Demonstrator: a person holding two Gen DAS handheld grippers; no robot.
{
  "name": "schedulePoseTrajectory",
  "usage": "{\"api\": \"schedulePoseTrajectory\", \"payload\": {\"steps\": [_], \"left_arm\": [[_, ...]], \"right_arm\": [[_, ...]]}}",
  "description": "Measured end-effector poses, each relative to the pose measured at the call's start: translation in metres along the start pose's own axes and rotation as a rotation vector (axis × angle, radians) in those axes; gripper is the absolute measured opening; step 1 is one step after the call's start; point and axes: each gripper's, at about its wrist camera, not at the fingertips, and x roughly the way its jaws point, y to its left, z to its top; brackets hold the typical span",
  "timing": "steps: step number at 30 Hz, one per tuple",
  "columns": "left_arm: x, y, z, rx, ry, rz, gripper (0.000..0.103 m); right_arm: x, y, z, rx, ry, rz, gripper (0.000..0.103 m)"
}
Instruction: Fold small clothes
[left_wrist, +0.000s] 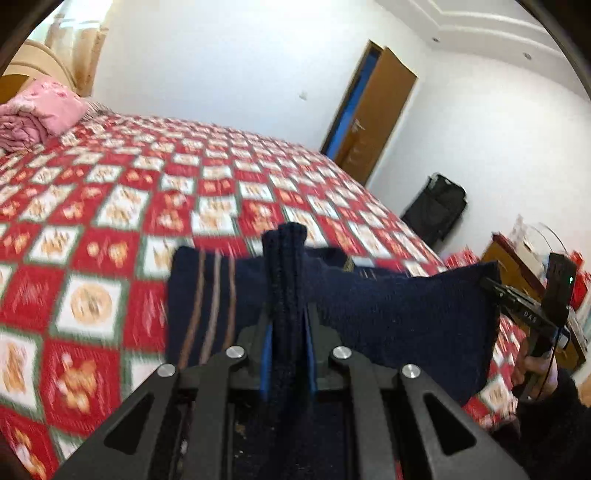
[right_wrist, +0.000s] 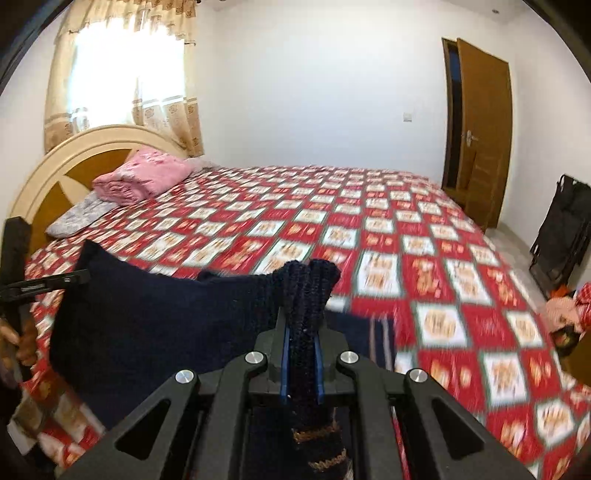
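Left claw (left_wrist: 288, 295) and right claw (right_wrist: 303, 325) each clenched on bunched navy knit garment (left_wrist: 406, 321), above checkered bedspread (left_wrist: 110, 206)

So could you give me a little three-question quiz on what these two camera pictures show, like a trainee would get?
1. True or false: both grippers are clamped on the same dark blue knitted garment.
2. What covers the bed under the garment: A) a plain white sheet, B) a red and white patterned bedspread, C) a green blanket?
3. What lies near the headboard?

Key:
1. True. The left gripper and the right gripper each pinch a bunched edge, and the garment hangs stretched between them.
2. B.
3. A folded pink cloth resting on a grey pillow.
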Motion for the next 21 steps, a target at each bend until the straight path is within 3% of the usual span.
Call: {"api": "schedulePoseTrajectory", "payload": {"steps": [3,5,9,11,13,17,19,21], "left_arm": [[0.018,0.012,0.019,-0.041,-0.02,0.029,0.015],[0.039,0.022,0.028,-0.058,-0.032,0.097,0.015],[0.08,0.046,0.032,-0.12,-0.009,0.2,0.011],[0.098,0.06,0.029,-0.155,0.023,0.246,0.011],[0.112,0.068,0.023,-0.167,0.064,0.289,0.011],[0.116,0.07,0.017,-0.173,0.11,0.263,0.011],[0.108,0.061,0.019,-0.149,0.112,0.26,0.012],[0.096,0.05,0.02,-0.129,0.105,0.245,0.014]], "right_arm": [[0.048,-0.007,0.011,0.019,0.004,-0.04,0.01],[0.073,-0.009,0.008,0.041,0.02,-0.051,0.01],[0.14,-0.009,-0.025,0.046,0.127,-0.125,0.011],[0.156,-0.011,-0.03,0.059,0.213,-0.138,0.011],[0.15,-0.013,-0.027,0.064,0.184,-0.133,0.013],[0.154,-0.024,-0.032,0.126,0.226,-0.096,0.015],[0.139,-0.033,-0.028,0.182,0.156,-0.08,0.015],[0.091,-0.044,-0.02,0.252,-0.028,-0.121,0.015]]}}
